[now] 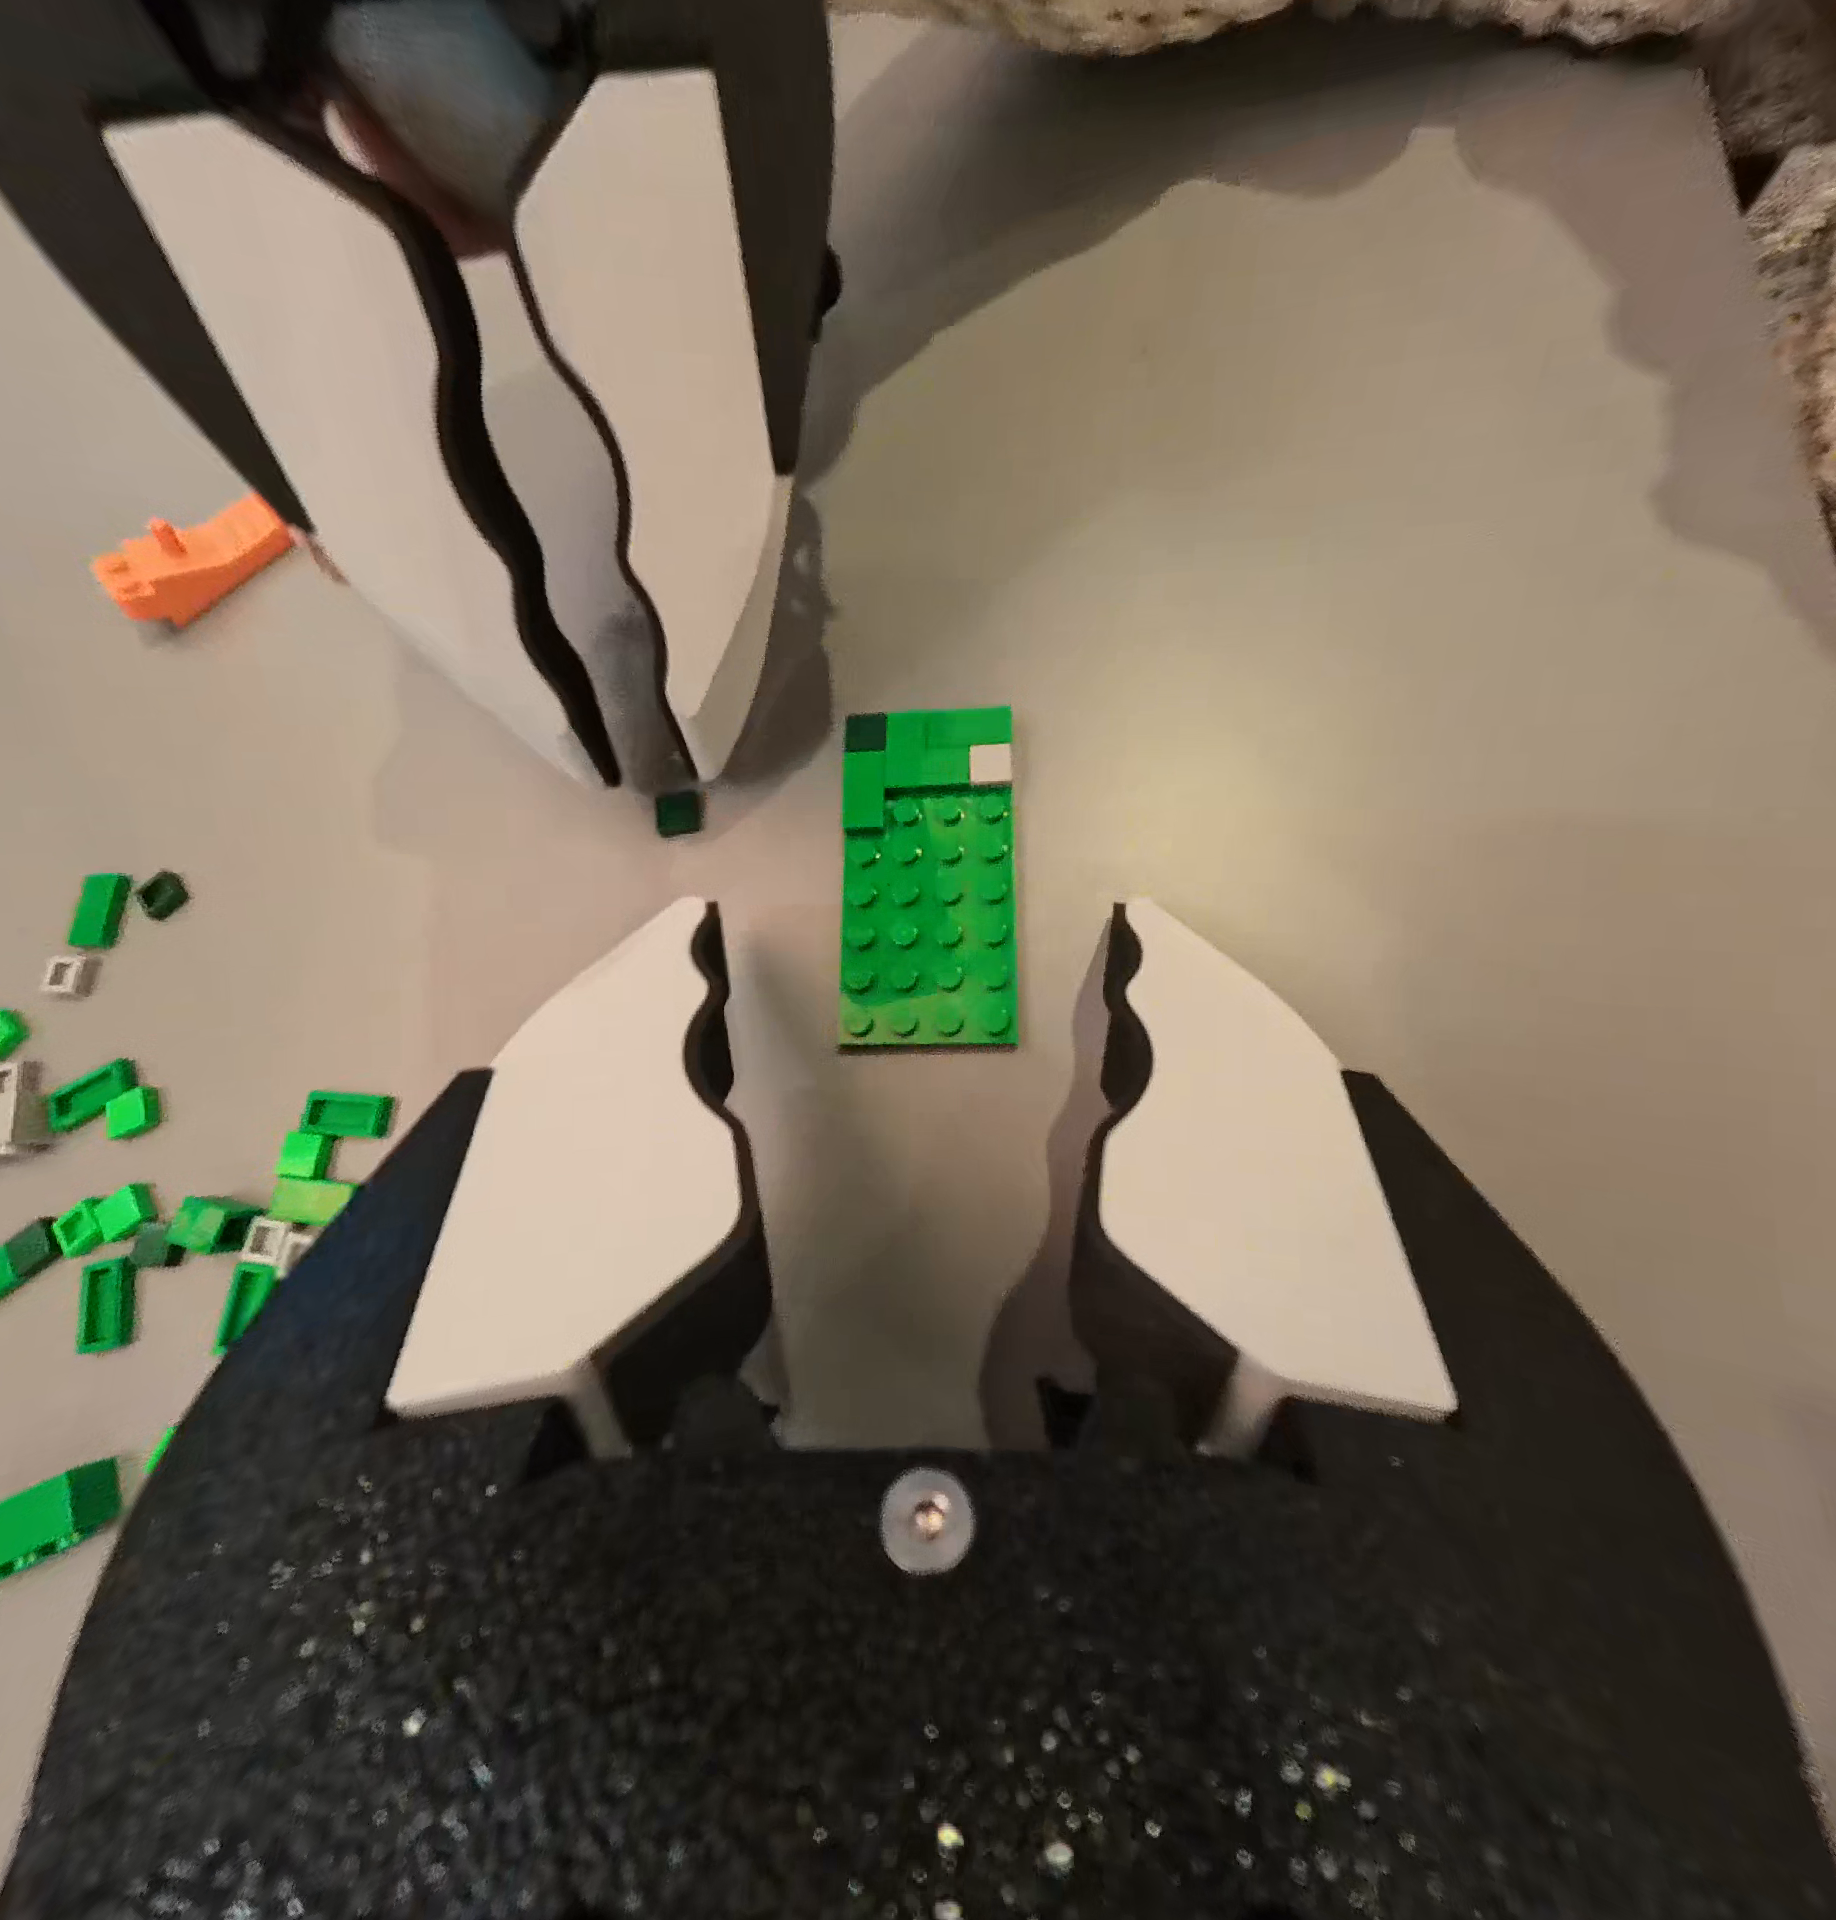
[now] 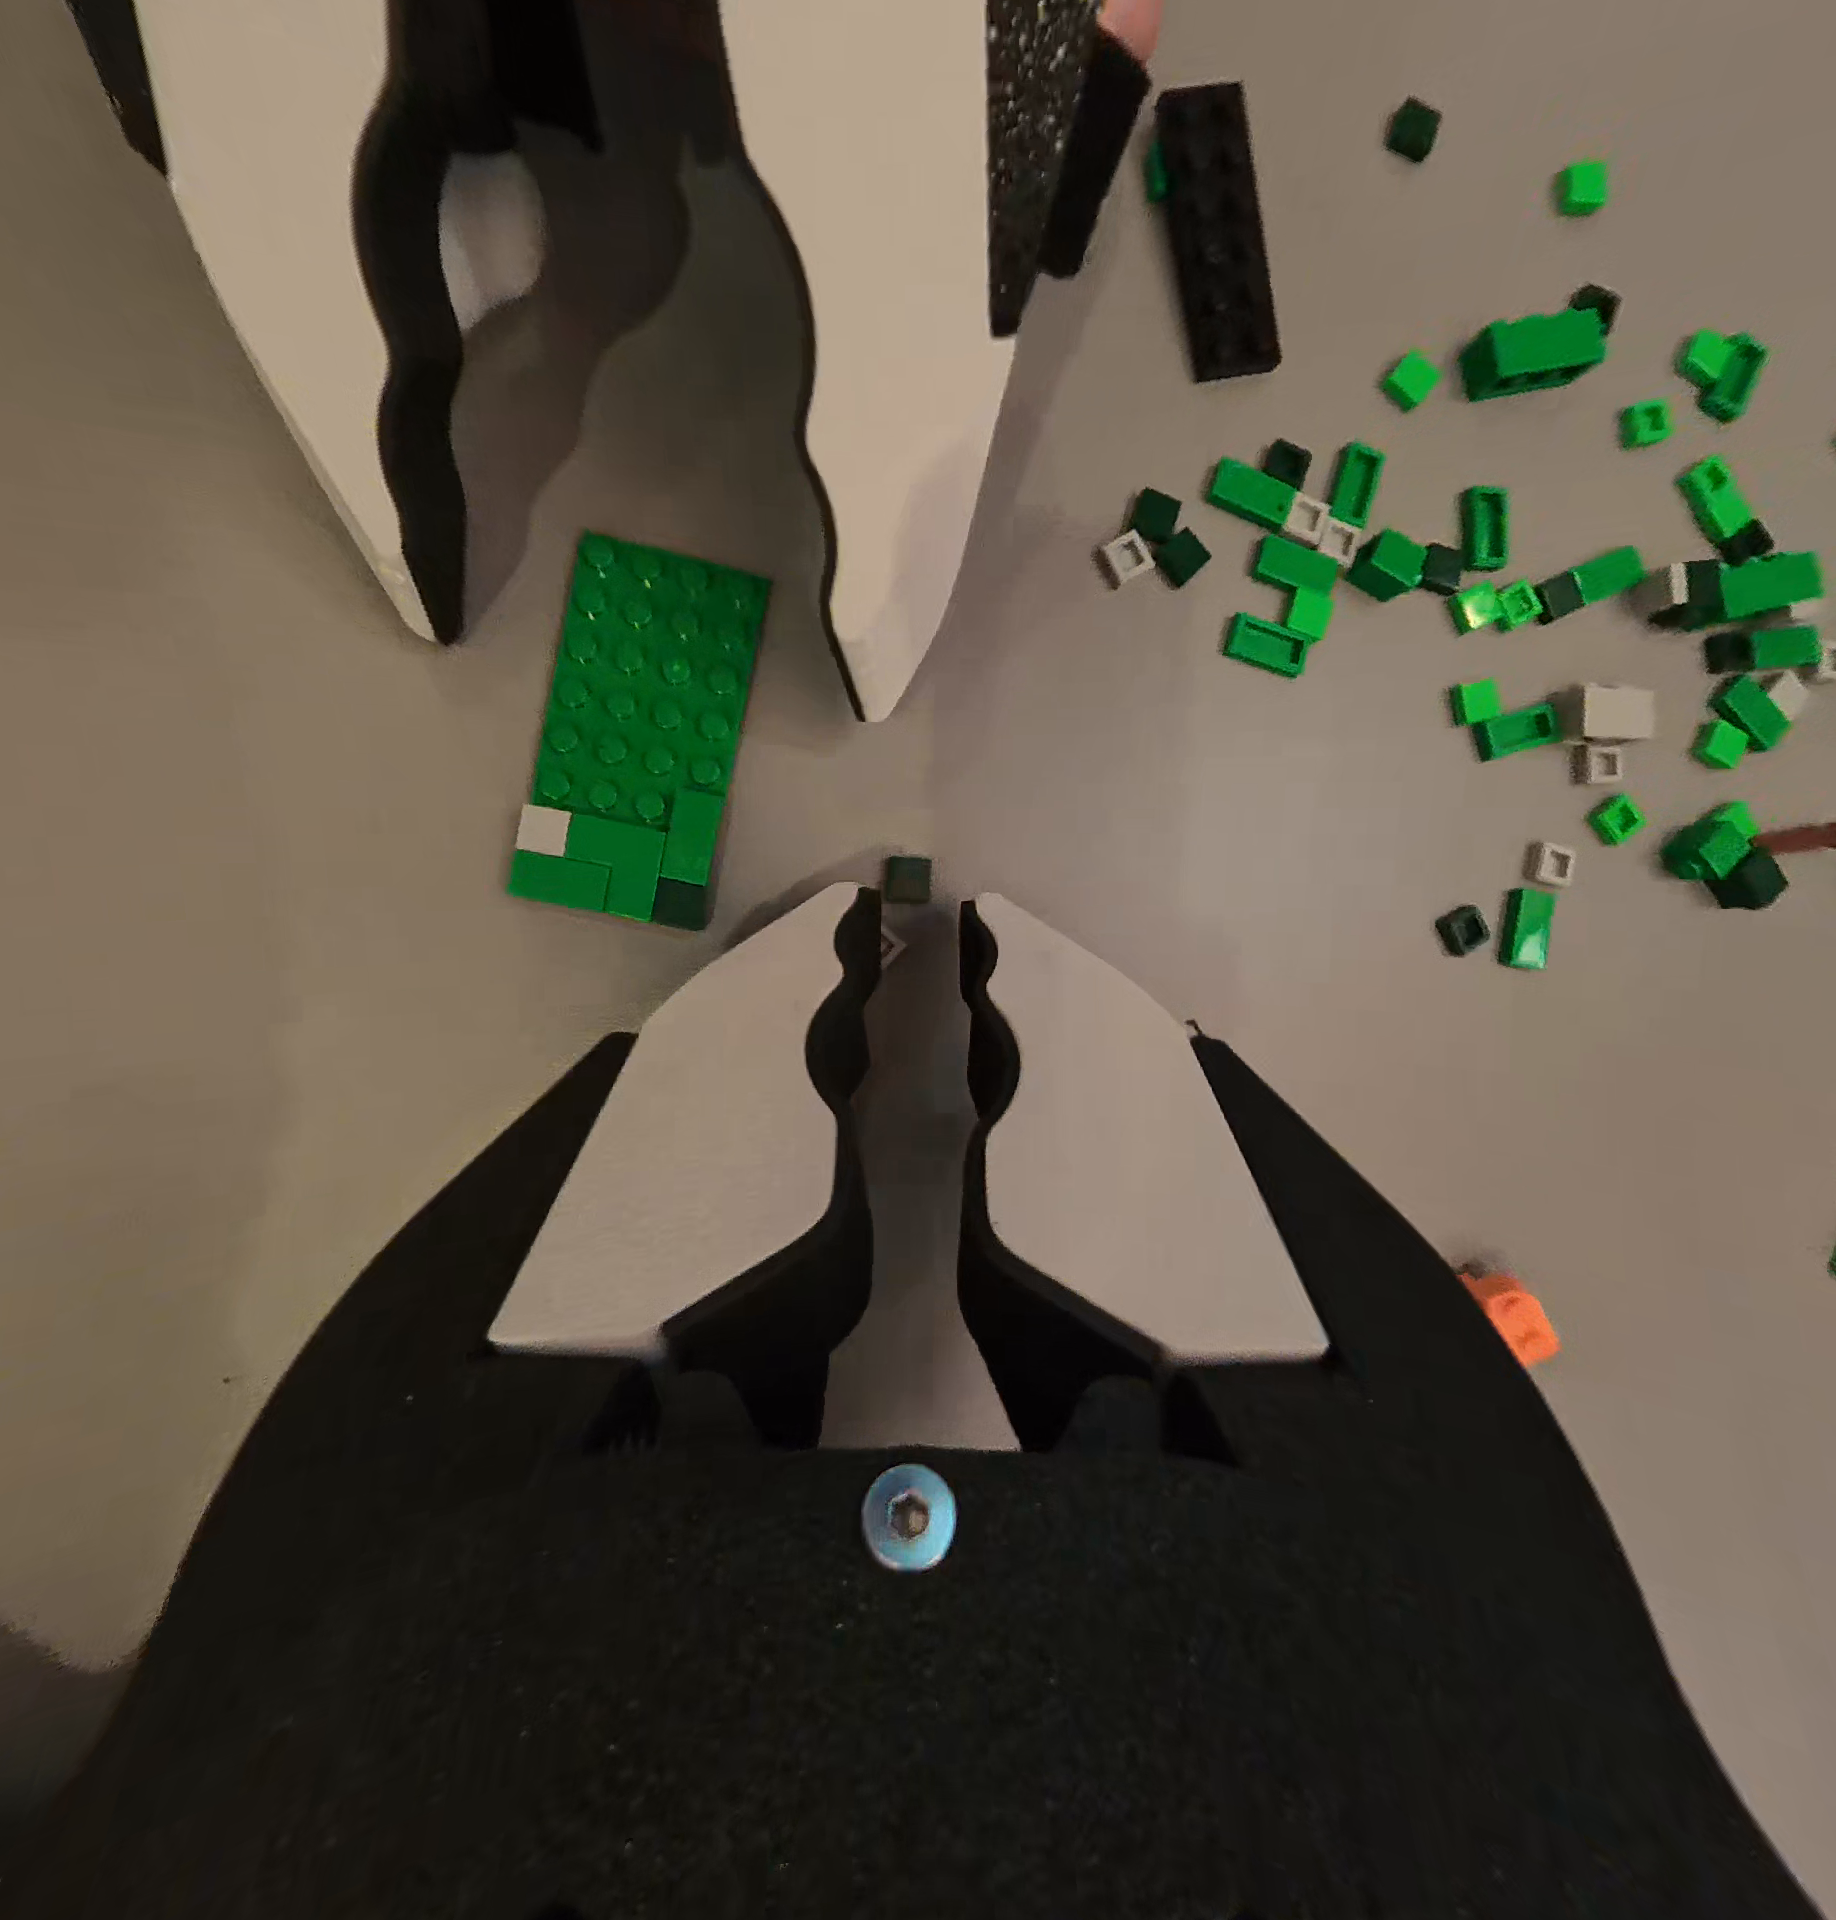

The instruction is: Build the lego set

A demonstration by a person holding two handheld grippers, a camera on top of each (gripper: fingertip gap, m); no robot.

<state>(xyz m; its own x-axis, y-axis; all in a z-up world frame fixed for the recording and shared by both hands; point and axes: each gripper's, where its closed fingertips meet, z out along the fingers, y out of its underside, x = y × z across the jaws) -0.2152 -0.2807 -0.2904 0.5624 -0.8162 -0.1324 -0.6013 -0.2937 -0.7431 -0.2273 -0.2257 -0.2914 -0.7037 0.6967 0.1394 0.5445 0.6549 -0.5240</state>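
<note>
My left gripper (image 1: 914, 909) hangs with its jaws spread wide and nothing between them; its fingertips frame the near end of the green baseplate (image 1: 929, 914) without touching it. The baseplate lies flat on the grey table (image 1: 1361, 727), most of its studs bare, with a few flat tiles at its far end: bright green ones, one dark green at a corner and one white tile (image 1: 991, 762) at the other corner.

Just beyond and to the left of the plate, my right gripper (image 1: 656, 774) comes in from the opposite side. In the right wrist view the right gripper (image 2: 919, 899) has its jaws drawn in to a narrow gap, and a small dark green piece (image 2: 908, 876) sits right at the tips. From the left wrist view the same dark green piece (image 1: 679, 811) lies just under those tips, beside the baseplate's tiled end but apart from it. I cannot tell whether the tips actually pinch it or only stand over it.

Farther out on that side, a scatter of loose bricks (image 2: 1516, 582), green, dark green and light grey, spreads over the table. A black plate (image 2: 1215, 229) lies near its far edge, and an orange brick separator (image 1: 192, 561) rests behind my right gripper.
</note>
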